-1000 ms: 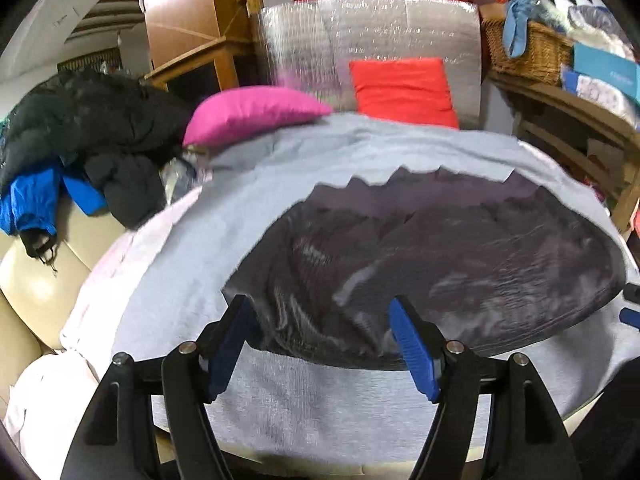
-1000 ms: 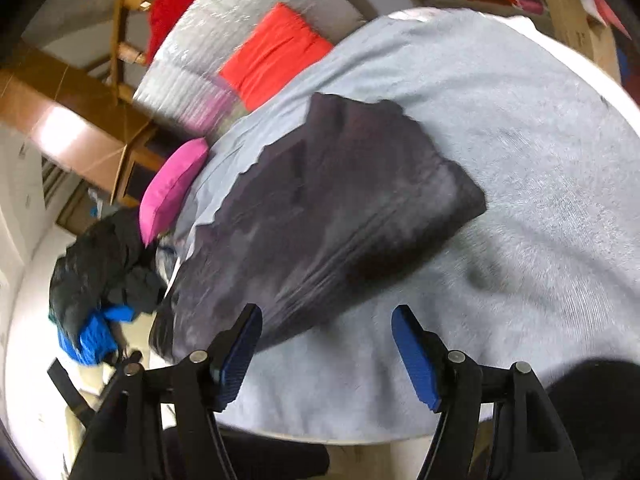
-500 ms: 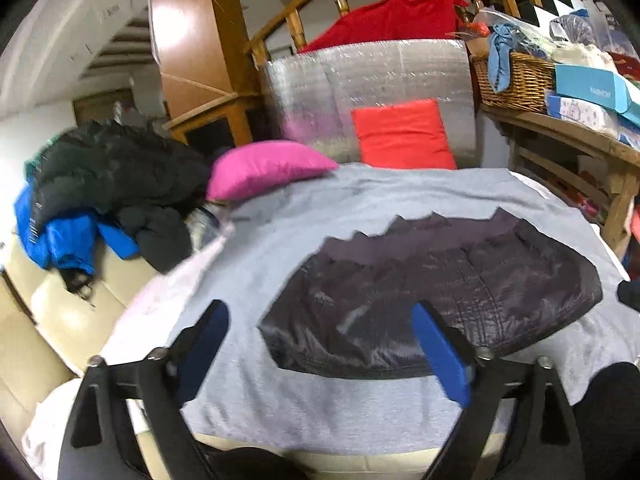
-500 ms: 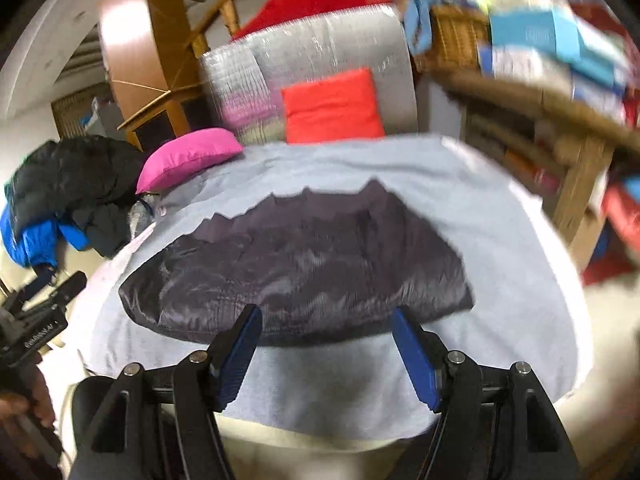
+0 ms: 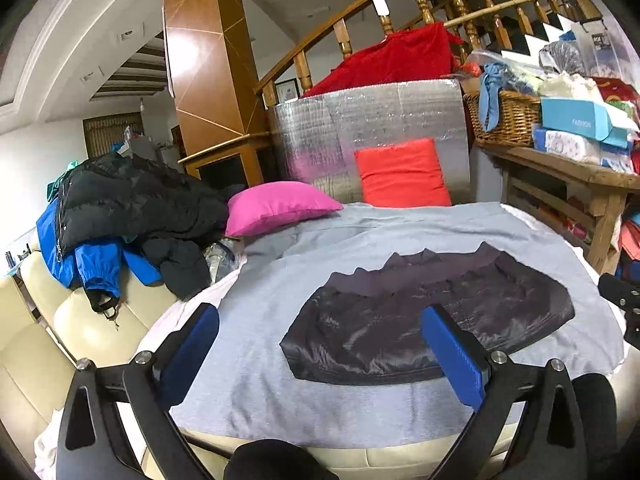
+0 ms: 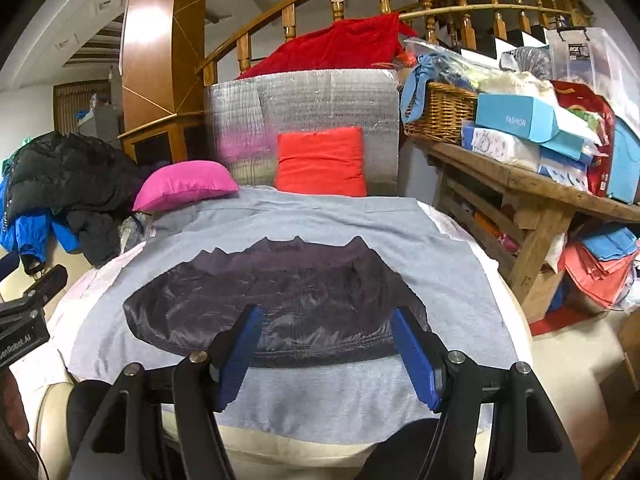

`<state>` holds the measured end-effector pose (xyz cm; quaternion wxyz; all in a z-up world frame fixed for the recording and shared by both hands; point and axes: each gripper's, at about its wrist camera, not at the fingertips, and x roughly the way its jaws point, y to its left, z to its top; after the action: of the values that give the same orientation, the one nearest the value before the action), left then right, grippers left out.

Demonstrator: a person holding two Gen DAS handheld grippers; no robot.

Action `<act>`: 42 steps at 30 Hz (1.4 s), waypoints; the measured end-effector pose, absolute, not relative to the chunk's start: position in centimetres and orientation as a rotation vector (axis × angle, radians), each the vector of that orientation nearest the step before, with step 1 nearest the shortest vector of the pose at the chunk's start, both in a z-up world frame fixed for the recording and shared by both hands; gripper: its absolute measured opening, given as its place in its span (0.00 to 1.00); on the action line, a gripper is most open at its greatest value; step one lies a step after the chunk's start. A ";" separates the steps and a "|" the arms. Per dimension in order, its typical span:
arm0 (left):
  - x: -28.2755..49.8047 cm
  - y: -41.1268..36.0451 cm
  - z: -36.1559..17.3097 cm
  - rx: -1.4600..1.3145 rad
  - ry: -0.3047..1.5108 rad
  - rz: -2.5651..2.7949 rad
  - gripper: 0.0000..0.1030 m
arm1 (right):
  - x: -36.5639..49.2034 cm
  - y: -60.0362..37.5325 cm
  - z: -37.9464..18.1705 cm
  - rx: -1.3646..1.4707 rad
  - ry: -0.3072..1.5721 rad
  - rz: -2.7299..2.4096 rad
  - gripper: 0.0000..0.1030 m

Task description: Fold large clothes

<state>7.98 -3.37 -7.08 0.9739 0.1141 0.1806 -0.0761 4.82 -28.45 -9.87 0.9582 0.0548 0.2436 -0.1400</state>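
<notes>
Dark jacket (image 5: 428, 324) lies folded flat on the grey sheet (image 5: 280, 380), nearer the sheet's front edge than the pink cushion (image 5: 276, 206) and red cushion (image 5: 402, 174) behind it. Left gripper (image 5: 320, 356) above the sheet's front edge, jaws opening, nothing between them. Right gripper (image 6: 326, 356) likewise above it, jaws apart, empty.

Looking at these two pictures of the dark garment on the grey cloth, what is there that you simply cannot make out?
- Dark folded garment: what kind it is stays unclear; its folds hide it in both views, and the right hand-held gripper covers its near edge.
- Pile of jackets: the count is unclear; they overlap.
- Wicker basket: its contents are hidden by its wall and blue cloth.
- Box lettering: too small.
- Left hand-held gripper: handle cut off by the bottom edge.
</notes>
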 end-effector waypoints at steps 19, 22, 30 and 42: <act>5.8 -0.3 -4.9 0.188 0.315 -0.106 1.00 | 2.2 -25.4 -6.8 0.075 0.434 -0.279 0.69; 5.8 0.0 -5.0 0.181 0.316 -0.103 1.00 | 2.4 -25.2 -6.9 0.069 0.439 -0.275 0.69; 5.9 0.4 -5.1 0.180 0.328 -0.110 1.00 | 2.4 -24.7 -6.9 0.060 0.440 -0.272 0.69; 5.9 1.6 -5.1 0.164 0.334 -0.113 1.00 | 2.7 -23.5 -6.7 0.038 0.443 -0.267 0.69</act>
<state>5.94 1.63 -5.08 0.9812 0.0814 0.1661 -0.0559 2.67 -23.47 -6.71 0.9666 0.0187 0.2189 -0.1318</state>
